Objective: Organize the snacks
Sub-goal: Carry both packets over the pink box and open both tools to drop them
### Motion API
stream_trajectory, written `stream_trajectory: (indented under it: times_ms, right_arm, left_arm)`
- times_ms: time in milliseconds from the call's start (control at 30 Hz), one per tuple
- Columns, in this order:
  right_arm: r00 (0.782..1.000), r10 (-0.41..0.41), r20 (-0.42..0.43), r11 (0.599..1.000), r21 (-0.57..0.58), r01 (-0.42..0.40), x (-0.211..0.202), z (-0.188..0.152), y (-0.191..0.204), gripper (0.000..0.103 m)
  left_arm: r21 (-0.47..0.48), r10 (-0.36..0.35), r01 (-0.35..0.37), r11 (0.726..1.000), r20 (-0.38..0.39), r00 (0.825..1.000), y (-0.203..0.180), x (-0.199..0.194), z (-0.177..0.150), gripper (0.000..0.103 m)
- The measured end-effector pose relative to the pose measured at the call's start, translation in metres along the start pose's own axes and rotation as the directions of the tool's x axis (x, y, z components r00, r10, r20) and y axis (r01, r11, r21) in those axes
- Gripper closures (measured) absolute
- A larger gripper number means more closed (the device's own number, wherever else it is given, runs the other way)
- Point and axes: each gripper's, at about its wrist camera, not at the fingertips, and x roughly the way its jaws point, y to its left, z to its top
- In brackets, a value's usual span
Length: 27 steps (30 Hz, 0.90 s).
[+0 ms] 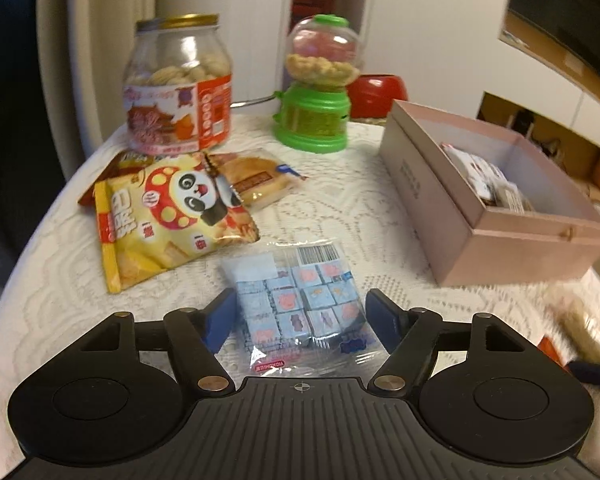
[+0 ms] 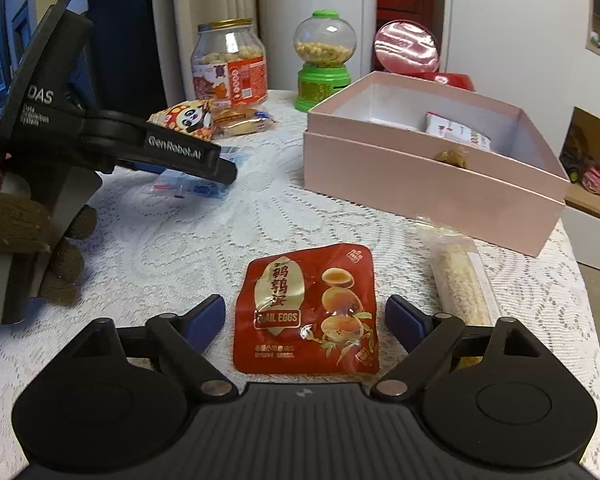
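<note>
Pink box (image 2: pixel 420 184), rigid card, open-topped, sits at your one o'clock on the lace cloth (image 2: pixel 172 232). Your right gripper (image 2: pixel 305 316) stands spread around the quail-egg pouch (image 2: pixel 306 308) at twelve: slick foil, lumpy and soft, so pinch its flat side edges. Left gripper (image 1: pixel 298 316) likewise spread, straddling the crinkly clear candy bag (image 1: pixel 300 300) of small hard cubes; light, slippery.

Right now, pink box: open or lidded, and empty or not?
Open, not empty. The pink box has no lid on top, its white interior shows, and at least one snack packet lies inside.
</note>
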Motion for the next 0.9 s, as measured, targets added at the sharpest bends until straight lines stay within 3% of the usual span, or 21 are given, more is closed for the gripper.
stream_trajectory:
  times_ms: [100,233,300,367,533,667,733,833,900]
  right_arm:
    - [0.999,0.044,-0.026,0.999,-0.005,-0.044,0.003,0.003,-0.002,0.002]
    - [0.998,0.046,-0.045,0.998,-0.038,-0.047,0.006,0.004,0.002,0.0]
    - [0.998,0.045,-0.043,0.998,-0.041,-0.047,0.005,0.003,0.003,0.0]
    - [0.998,0.059,-0.033,0.998,-0.028,-0.06,0.003,0.002,0.0,0.001]
    - [0.998,0.07,0.0,0.996,0.053,-0.07,-0.002,0.002,-0.013,0.012]
    - [1.0,0.016,-0.009,1.0,-0.003,-0.016,-0.004,0.004,-0.006,0.032]
    - [0.999,0.028,-0.027,0.999,-0.028,-0.028,-0.009,0.004,-0.003,0.033]
    - [0.99,0.138,-0.028,0.987,0.081,-0.136,-0.026,0.007,-0.023,0.033]
    - [0.996,0.091,0.023,0.991,0.101,-0.093,-0.045,0.01,-0.035,0.033]
  left_arm:
    - [0.024,0.018,-0.018,1.0,-0.002,1.0,-0.007,0.005,0.003,0.025]
    - [0.076,0.045,-0.044,0.996,-0.014,0.999,-0.019,0.017,0.01,0.024]
    - [0.074,0.032,-0.03,0.997,-0.018,0.999,-0.018,0.015,0.01,0.033]
    - [0.078,-0.021,0.022,0.997,-0.016,1.0,-0.015,0.003,0.002,0.036]
    - [0.113,-0.097,0.096,0.989,0.004,0.995,-0.013,-0.048,-0.044,0.036]
    - [0.136,-0.12,0.117,0.984,0.014,0.993,-0.019,-0.072,-0.068,0.036]
    - [0.147,-0.131,0.129,0.981,0.007,0.991,-0.023,-0.077,-0.07,0.036]
    - [0.141,-0.171,0.171,0.975,-0.012,0.985,-0.028,-0.081,-0.067,0.037]
    - [0.116,-0.221,0.22,0.969,-0.003,0.975,-0.032,-0.087,-0.059,0.037]
